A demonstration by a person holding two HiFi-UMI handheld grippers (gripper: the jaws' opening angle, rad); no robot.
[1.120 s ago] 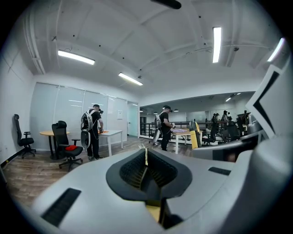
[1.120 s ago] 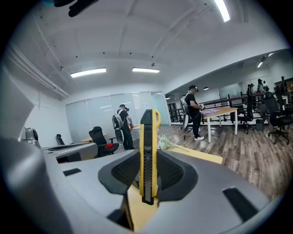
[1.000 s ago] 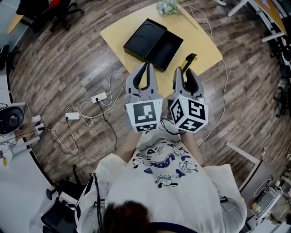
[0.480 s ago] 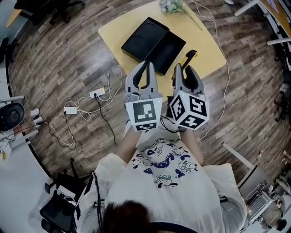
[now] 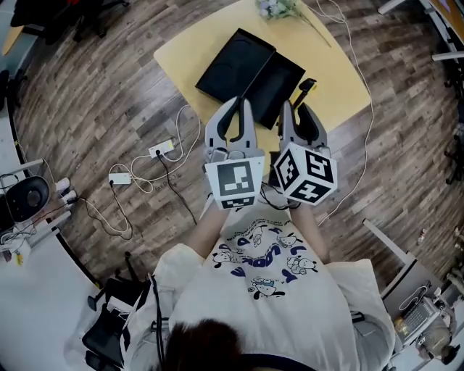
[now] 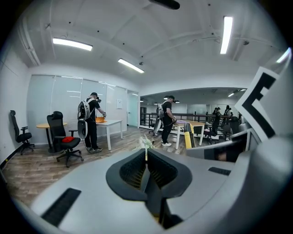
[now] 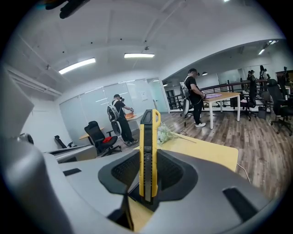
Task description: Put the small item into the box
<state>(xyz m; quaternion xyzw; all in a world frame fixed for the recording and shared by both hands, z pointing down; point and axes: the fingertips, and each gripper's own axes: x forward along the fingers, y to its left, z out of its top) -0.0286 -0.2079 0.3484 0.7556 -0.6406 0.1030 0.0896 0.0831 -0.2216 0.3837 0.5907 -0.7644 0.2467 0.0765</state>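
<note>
I am counting two tongs, one knife, one box, one table and one bunch of flowers. The box [image 5: 250, 71] is lying on the yellow table [image 5: 330, 76] as what looks like two black halves side by side. The flowers [image 5: 279, 7] are sitting beyond the box, at the table's far edge. A white power strip [image 5: 161, 151] is lying on the floor, left of the box and off the table.

The knife [image 7: 149, 137] is a slim utility cutter, yellow with a black strip running down its face. The right tongs [image 5: 296, 109] are pinching it upright between their pads, and its top end is sticking out past their tips. In the head view it is showing just beside the box's near right corner, held above the table and not in the box.

The left tongs [image 6: 146, 160] are pressed together with nothing between them, and they are pointing at the box's near edge.

Compared with a second ago, both tongs are sitting closer to the box. The left tips are now overlapping its near edge in the head view, where a gap of table was showing before. The knife is staying in the same grip.
</note>
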